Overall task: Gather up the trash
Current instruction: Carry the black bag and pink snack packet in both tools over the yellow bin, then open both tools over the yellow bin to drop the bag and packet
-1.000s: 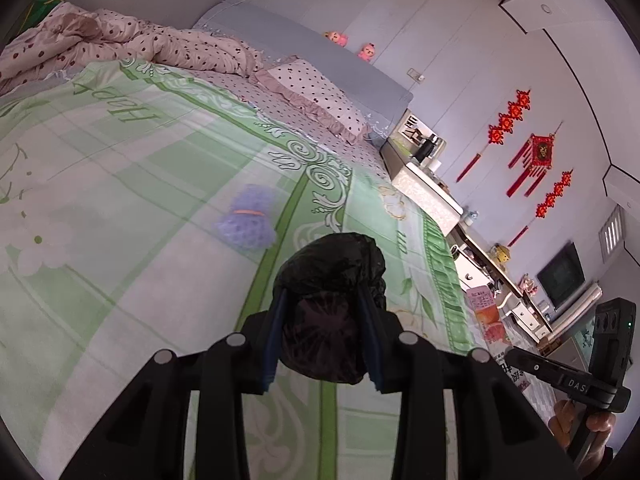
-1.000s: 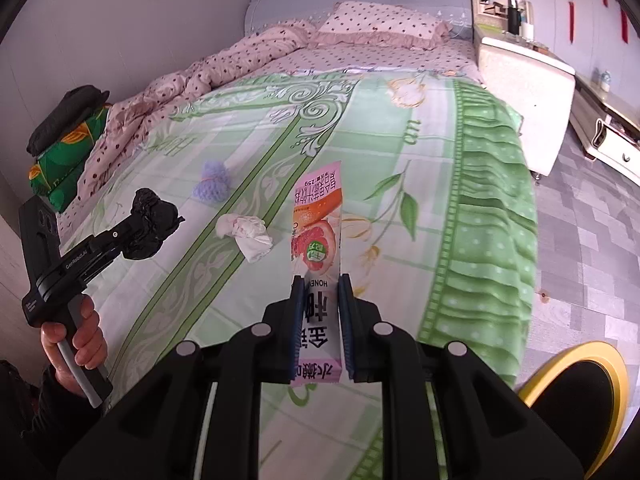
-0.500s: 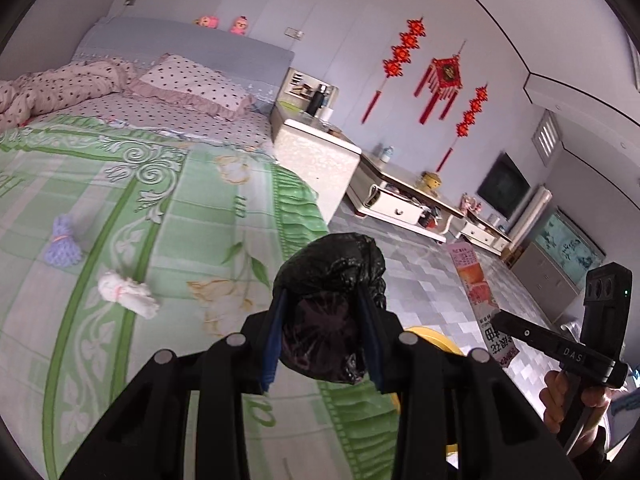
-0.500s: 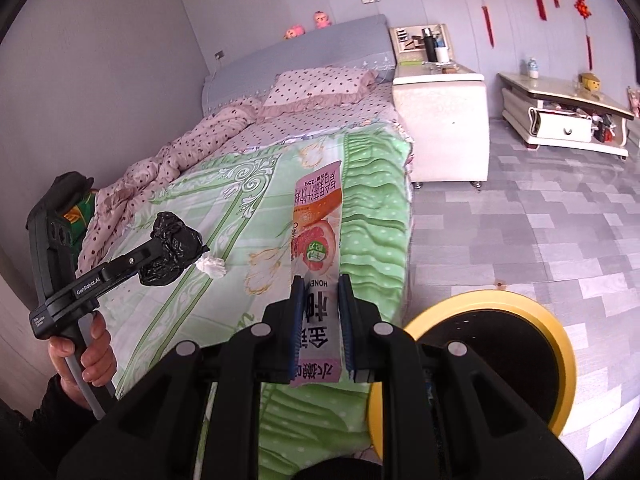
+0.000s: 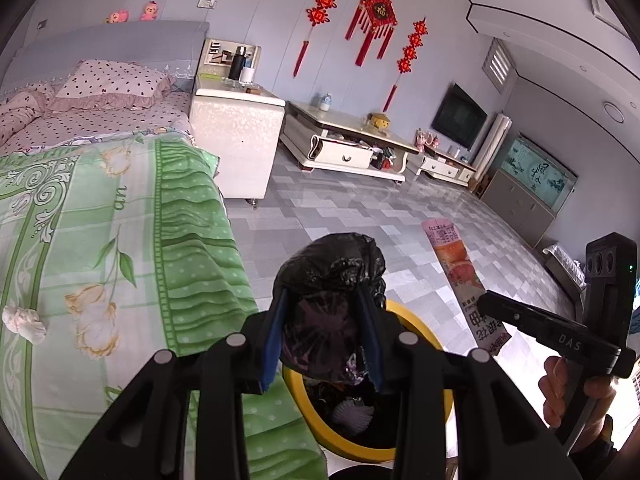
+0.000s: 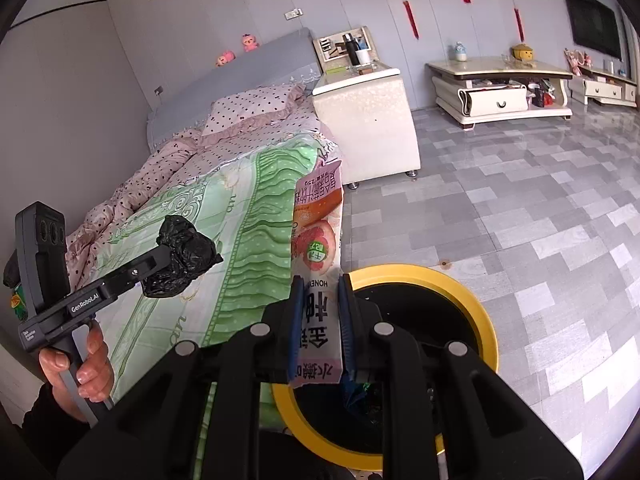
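My left gripper (image 5: 326, 312) is shut on a crumpled black plastic bag (image 5: 332, 276) and holds it above the yellow-rimmed trash bin (image 5: 416, 328) beside the bed. My right gripper (image 6: 320, 312) is shut on a long pink-orange snack wrapper (image 6: 318, 220), upright over the bin's rim (image 6: 472, 296). The wrapper (image 5: 460, 272) and right gripper (image 5: 520, 316) also show in the left wrist view. The bag (image 6: 180, 256) and left gripper (image 6: 160, 258) show at left in the right wrist view. A white crumpled tissue (image 5: 24, 322) lies on the green bedspread.
The bed with the green sheet (image 5: 100, 240) is at left, a white nightstand (image 5: 236, 140) beyond it. Low white TV cabinets (image 5: 348, 144) line the far wall. Grey tiled floor (image 6: 520, 208) spreads right of the bin. Trash lies inside the bin (image 5: 352, 412).
Both grippers have swung from over the bed to the bin at the bedside, carrying the black bag and the wrapper. The bin now lies directly below both.
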